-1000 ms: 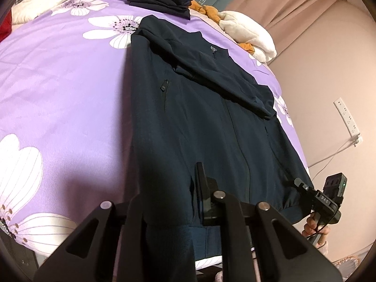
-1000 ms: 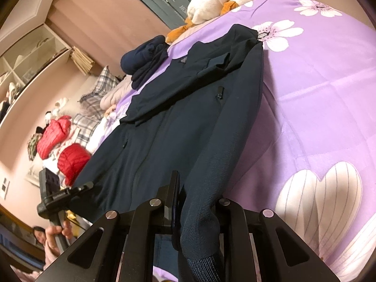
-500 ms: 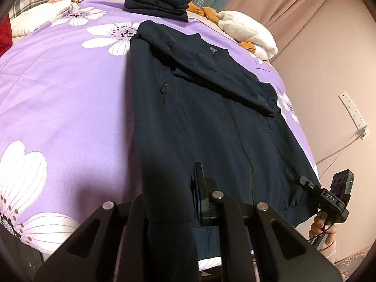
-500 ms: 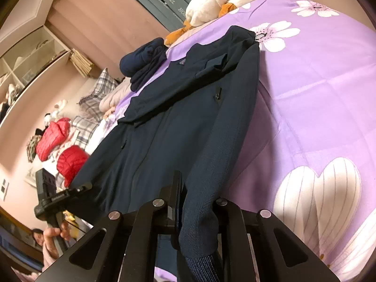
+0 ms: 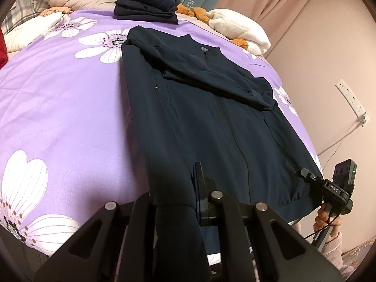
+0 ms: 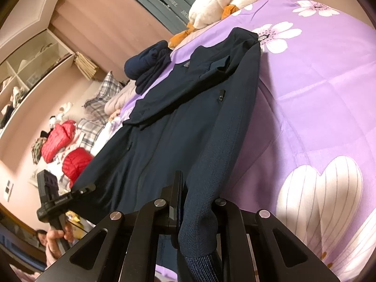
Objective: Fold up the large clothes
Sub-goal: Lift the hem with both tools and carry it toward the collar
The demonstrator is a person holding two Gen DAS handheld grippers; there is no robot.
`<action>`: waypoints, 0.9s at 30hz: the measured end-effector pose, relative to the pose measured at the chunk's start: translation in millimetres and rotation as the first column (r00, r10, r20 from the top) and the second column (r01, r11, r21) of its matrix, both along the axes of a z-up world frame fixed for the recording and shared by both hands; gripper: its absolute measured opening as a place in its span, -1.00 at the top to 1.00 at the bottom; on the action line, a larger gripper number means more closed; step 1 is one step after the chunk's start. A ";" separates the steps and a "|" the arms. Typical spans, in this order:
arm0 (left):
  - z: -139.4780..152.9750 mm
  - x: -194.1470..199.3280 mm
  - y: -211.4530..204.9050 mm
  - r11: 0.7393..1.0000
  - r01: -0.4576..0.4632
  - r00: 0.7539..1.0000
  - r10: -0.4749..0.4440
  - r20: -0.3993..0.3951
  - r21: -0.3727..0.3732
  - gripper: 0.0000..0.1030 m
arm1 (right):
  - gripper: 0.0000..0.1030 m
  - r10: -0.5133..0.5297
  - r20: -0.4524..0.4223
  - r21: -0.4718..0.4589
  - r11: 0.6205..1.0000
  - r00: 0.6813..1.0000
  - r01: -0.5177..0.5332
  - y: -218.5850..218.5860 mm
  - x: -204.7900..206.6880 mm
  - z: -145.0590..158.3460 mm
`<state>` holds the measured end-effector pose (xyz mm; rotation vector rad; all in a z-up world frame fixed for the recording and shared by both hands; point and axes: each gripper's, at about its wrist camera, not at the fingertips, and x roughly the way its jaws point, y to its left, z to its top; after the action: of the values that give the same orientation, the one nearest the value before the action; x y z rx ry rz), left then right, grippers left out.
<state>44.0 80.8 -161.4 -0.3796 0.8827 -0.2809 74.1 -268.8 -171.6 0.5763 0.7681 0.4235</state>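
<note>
Lies flat on the purple bed (image 5: 58, 98): dark jacket (image 5: 211, 117), collar toward twelve o'clock, hem toward six. One sleeve already folded across the chest; a finished folded garment (image 5: 145, 7) sits beyond at twelve. Left claw (image 5: 178, 202) clamped on the hem's eight o'clock corner, right claw (image 6: 195, 213) clamped on its four o'clock corner. Judged early-to-middle: remaining sleeve and body folds probably left.

Both grippers are black. The left gripper (image 5: 188, 202) has two long arms shaped like triangles with holes cut in them, and round silver screws on top. The right gripper (image 5: 307, 176) has white letters on its side, a tiny green light and a thin black cable. A pale pink sleeve (image 5: 333, 246) shows at five o'clock.
</note>
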 end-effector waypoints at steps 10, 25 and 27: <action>0.4 -4.4 4.2 1.000 0.000 1.000 0.000 0.025 -0.029 0.84 | 0.76 0.015 0.016 0.009 1.000 1.000 -0.015 -0.2 -0.5 2.1; 12.1 -13.8 -0.7 0.999 0.024 0.999 -0.022 0.049 -0.032 0.84 | 0.76 0.030 0.027 0.057 0.998 0.999 -0.031 -7.2 -4.0 4.8; 14.3 -15.7 -1.7 0.999 0.027 0.998 -0.025 0.051 -0.029 0.84 | 0.76 0.035 0.031 0.053 0.998 0.999 -0.037 -7.5 -4.0 7.5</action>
<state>28.3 79.1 -147.1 -0.3874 0.8351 -0.3264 70.1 -276.3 -164.1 0.6059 0.7407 0.4861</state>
